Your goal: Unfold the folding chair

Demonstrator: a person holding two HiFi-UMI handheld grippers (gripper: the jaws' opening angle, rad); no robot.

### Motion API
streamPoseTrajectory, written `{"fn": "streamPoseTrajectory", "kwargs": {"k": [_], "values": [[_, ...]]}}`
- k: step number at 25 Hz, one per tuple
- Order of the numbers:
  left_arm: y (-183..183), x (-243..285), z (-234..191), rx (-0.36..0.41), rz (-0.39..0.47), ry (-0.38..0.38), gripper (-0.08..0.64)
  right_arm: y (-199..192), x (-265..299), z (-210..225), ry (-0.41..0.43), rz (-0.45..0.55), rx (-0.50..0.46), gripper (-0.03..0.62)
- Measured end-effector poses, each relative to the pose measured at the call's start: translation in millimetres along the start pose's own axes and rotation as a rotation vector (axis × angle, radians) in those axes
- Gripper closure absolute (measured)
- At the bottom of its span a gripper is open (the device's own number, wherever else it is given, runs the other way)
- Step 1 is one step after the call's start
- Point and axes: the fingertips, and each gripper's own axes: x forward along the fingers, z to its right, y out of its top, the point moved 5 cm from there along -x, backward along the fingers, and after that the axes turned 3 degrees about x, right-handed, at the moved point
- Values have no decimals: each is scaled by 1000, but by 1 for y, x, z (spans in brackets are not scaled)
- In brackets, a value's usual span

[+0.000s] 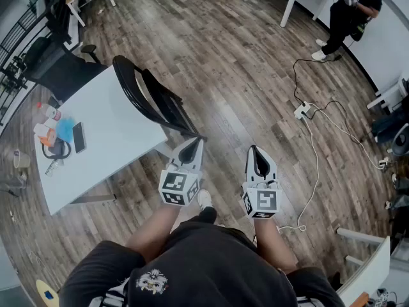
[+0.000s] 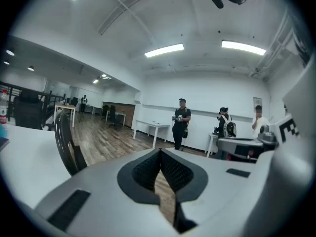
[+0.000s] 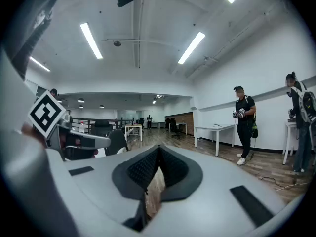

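Both tongs were up and level in front of the person, and both were closed. The left gripper (image 2: 159,154) had its ribbed pads pressed together with only floorboards showing below them, and the right gripper (image 3: 157,152) was the same, shut and holding nothing. From the head view the folding chair (image 1: 156,101) stood folded flat, black, leaning at the corner of the white table (image 1: 121,146) on the person's left. The left gripper's tip (image 1: 195,141) sat right at the chair's lower end, possibly touching it, though the overlap made that impossible to settle. The chair's feet were hidden behind that gripper and the table edge. In the left gripper view only the curved top of the chair (image 2: 64,142) showed, the rest cut off by the gripper's grey body. The right gripper (image 1: 254,151) hung apart from the chair, over bare wooden floor. The cubes carried black-and-white square patterns, not letters. The bottles (image 1: 48,112) on the table had labels too small to read, and the phone (image 1: 78,137) lay dark beside them. The crest (image 1: 151,280) on the person's shirt was too small to read. A person (image 1: 348,15) stood far off by the wall, and a white cable (image 1: 313,171) trailed across the floor.
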Motion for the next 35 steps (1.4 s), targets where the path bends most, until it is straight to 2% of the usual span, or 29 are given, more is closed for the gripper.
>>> {"fn": "streamPoseTrajectory", "kwargs": {"k": [3, 7, 11, 19, 27, 32, 35], "values": [[14, 10, -32, -49, 19, 32, 554, 6, 31, -10, 24, -4, -14, 577], [32, 18, -70, -27, 47, 90, 554, 8, 68, -23, 66, -14, -3, 577], [39, 21, -95, -42, 56, 132, 554, 10, 101, -33, 111, -16, -9, 577], [43, 42, -134, -91, 57, 225, 554, 8, 181, -55, 273, -24, -21, 577], [63, 69, -183, -63, 53, 437, 555, 9, 285, -85, 511, -78, 14, 577], [74, 80, -209, -97, 48, 576, 555, 10, 331, -102, 647, -121, -11, 578], [79, 84, -219, -127, 48, 620, 555, 5, 348, -109, 689, -138, -35, 577]]}}
